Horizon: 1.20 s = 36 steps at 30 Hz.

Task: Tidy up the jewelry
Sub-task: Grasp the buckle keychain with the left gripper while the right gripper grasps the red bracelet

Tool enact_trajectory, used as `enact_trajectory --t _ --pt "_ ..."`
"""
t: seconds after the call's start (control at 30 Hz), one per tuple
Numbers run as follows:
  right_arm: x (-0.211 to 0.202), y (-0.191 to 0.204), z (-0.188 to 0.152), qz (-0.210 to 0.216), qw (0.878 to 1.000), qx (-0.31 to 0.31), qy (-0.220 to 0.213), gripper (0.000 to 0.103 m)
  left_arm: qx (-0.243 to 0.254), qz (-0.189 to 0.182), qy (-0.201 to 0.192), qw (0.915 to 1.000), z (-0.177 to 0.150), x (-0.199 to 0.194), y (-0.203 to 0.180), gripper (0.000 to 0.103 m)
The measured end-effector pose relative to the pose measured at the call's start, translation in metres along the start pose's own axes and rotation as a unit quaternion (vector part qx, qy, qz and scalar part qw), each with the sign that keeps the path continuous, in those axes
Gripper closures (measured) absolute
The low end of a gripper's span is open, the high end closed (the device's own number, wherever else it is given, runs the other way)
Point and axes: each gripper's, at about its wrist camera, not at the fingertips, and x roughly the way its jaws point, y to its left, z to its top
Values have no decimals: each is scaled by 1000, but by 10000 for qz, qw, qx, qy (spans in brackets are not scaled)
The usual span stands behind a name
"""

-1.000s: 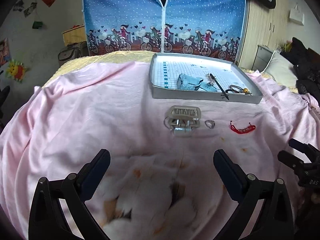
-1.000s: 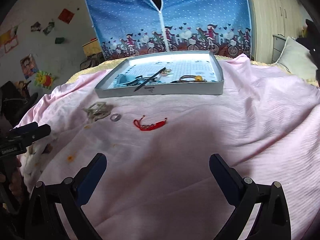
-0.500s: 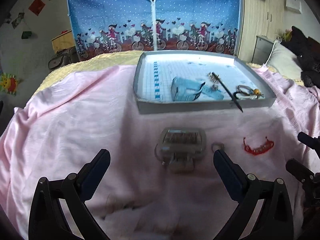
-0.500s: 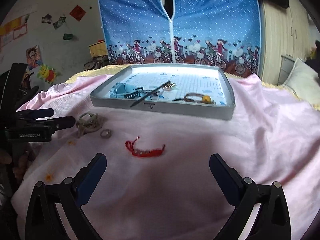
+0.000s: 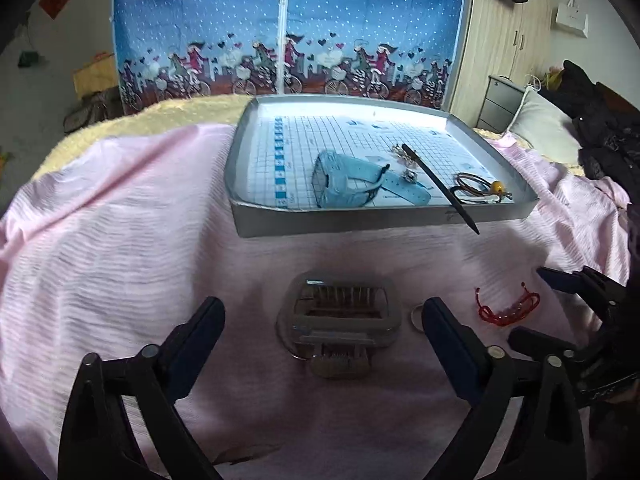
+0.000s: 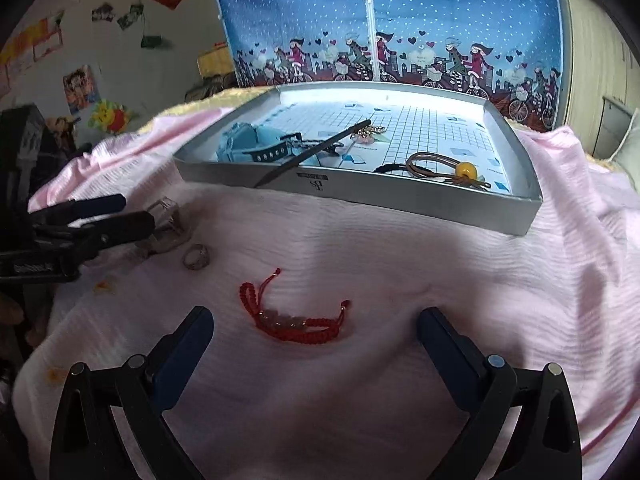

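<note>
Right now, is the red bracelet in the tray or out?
Out. The red bracelet lies on the pink sheet, in front of the tray, between the open fingers of the right hand-held gripper.

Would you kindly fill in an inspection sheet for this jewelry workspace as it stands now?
Surface: pink sheet, wrinkled, with small orange marks near its left edge.
Job's things: red bracelet, silver ring and clear plastic case lie on the sheet; grey tray holds a light-blue strap, a brown cord with a yellow bead and a small gold piece; a dark stick overhangs its front wall.
Clutter: nothing seen.
Grippers: left hand-held gripper open around the case; right hand-held gripper open around the bracelet.
Cables: nothing seen.
Surroundings: blue bicycle-print curtain, wooden wardrobe, wall pictures.
</note>
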Motion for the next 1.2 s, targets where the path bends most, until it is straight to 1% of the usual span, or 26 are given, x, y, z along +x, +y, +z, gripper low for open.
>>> enact_trajectory --t 0.03,0.07,0.1,0.2,0.3,0.33,0.37,0.4,0.43,0.47,0.57,0.63,0.7,0.73,0.77,0.8,0.87,0.9,0.97,1.03,1.13,1.2 --pt "2 3 1 -72 9999 -105 21 0 -31 -70 97 9999 1 4 1 33" --pt "4 6 2 -103 9998 -173 34 0 -81 -152 235 9996 1 9 1 41" --pt "6 9 2 -132 9995 -292 46 0 -114 -165 362 9991 1 13 2 45" --pt "11 22 4 -268 9970 -729 72 0 -115 -202 344 9991 2 11 3 45" --pt "15 27 3 -351 9954 -880 137 2 -79 -251 289 9992 -1 9 1 45" --pt "15 26 2 -347 9957 -846 139 7 -74 -264 273 9993 -1 9 1 45" --pt "15 23 2 -347 9965 -745 147 15 -71 -294 237 9993 -2 7 1 45" --pt "16 20 2 -370 9971 -637 169 20 -77 -320 208 9992 -4 7 0 45" --pt "16 17 3 -396 9975 -560 188 29 -87 -368 161 9992 -5 4 1 45" --pt "16 14 3 -417 9979 -454 195 36 -94 -402 128 9991 -7 4 0 45" --pt "16 9 3 -370 9987 -276 220 41 -110 -522 49 9986 -10 0 -1 46" --pt "15 11 3 -353 9987 -275 245 41 -98 -611 42 9981 -12 -2 -3 46" --pt "15 13 3 -348 9985 -322 262 44 -80 -678 34 9977 -13 -3 -5 46" --pt "14 14 2 -338 9986 -325 261 48 -76 -706 27 9975 -13 -4 -5 46" --pt "13 14 2 -326 9986 -312 259 55 -78 -725 20 9973 -13 -4 -6 46" --pt "12 14 1 -300 9988 -289 263 59 -88 -734 15 9973 -14 -5 -6 46" --pt "9 15 0 -245 9990 -257 267 71 -115 -748 6 9971 -14 -5 -6 46" --pt "7 15 -1 -220 9991 -249 267 74 -137 -757 -2 9970 -13 -5 -6 46" --pt "6 15 -2 -153 9993 -216 272 86 -160 -778 -17 9968 -14 -6 -6 46" --pt "5 13 -2 -81 9994 -136 303 91 -161 -848 -39 9963 -14 -6 -7 46" --pt "1 8 -2 -9 9992 11 392 93 -106 -993 -83 9950 -15 -9 -10 46" --pt "-3 6 -1 -118 9989 -2 461 93 -32 -1129 -83 9936 -16 -10 -13 46"
